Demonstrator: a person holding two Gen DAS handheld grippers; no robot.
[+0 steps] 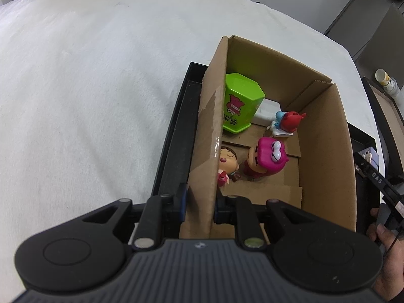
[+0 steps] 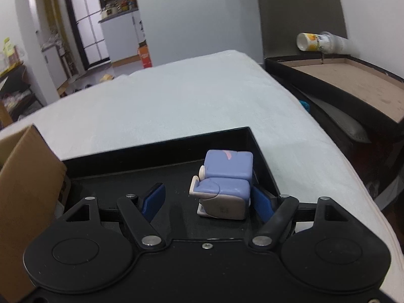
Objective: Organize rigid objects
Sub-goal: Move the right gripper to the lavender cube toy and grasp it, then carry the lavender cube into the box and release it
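Note:
My left gripper [image 1: 200, 199] is shut on the left wall of an open cardboard box [image 1: 325, 136] that stands in a black tray [image 1: 174, 136]. Inside the box are a green hexagonal tub [image 1: 240, 101], a white block [image 1: 269, 112], a red and blue figure [image 1: 290, 122], a pink-headed figure [image 1: 267, 156] and a girl figure [image 1: 227, 161]. My right gripper [image 2: 207, 197] is open low over the tray [image 2: 156, 149]. A lilac block-shaped toy [image 2: 227, 174] lies between its blue pads, close to the right pad [image 2: 262, 204] and well apart from the left one.
The tray rests on a table covered in white cloth [image 2: 176, 101]. The box wall [image 2: 27, 176] rises just left of my right gripper. Beyond the table's right edge are a black-rimmed board [image 2: 353, 80] and a stack of paper cups [image 2: 323, 41]. A hand [image 1: 383, 232] shows at the right.

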